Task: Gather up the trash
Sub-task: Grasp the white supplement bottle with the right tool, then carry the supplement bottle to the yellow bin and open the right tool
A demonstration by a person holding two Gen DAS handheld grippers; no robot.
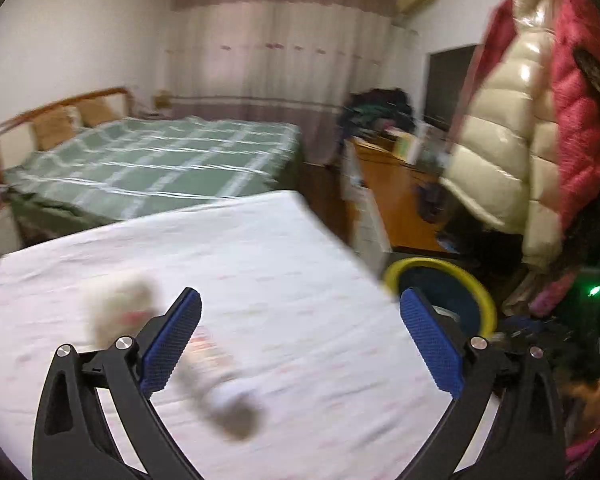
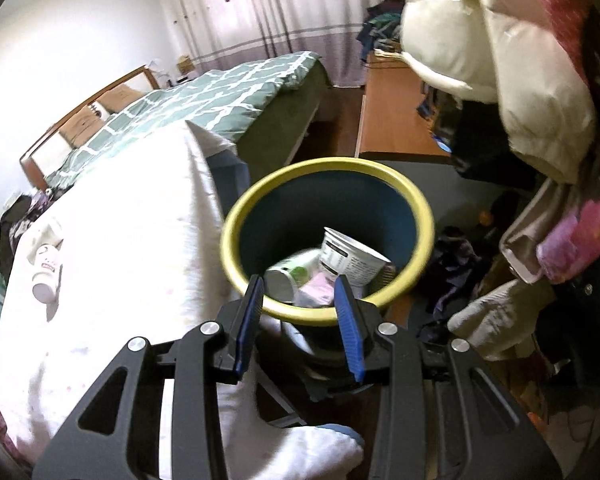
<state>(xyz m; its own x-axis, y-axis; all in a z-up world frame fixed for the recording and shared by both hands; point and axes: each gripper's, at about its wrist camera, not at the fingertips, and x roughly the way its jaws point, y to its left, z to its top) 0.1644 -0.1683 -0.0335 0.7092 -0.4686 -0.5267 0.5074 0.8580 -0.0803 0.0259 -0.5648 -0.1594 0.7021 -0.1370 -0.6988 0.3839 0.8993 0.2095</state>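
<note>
Two items remain: white bottle (image 1: 220, 384) lies at seven o'clock under left tongs (image 1: 300, 340) (spread wide, empty), long axis eleven-to-five; right tongs (image 2: 298, 320) part-open, empty.

A round trash bin (image 2: 328, 200) with a dark blue wall and a yellow rim stands upright on the floor, just beside the corner of the table draped in a white cloth (image 2: 132, 216). Inside the bin lie a white paper cup (image 2: 352, 258) tilted on its side, a tipped can (image 2: 288, 276) with a green label, and a pinkish wrapper (image 2: 318, 290). On the cloth, well apart from the bin, a white bottle (image 2: 46, 274) lies on its side, touching a crumpled white tissue (image 2: 46, 236).
</note>
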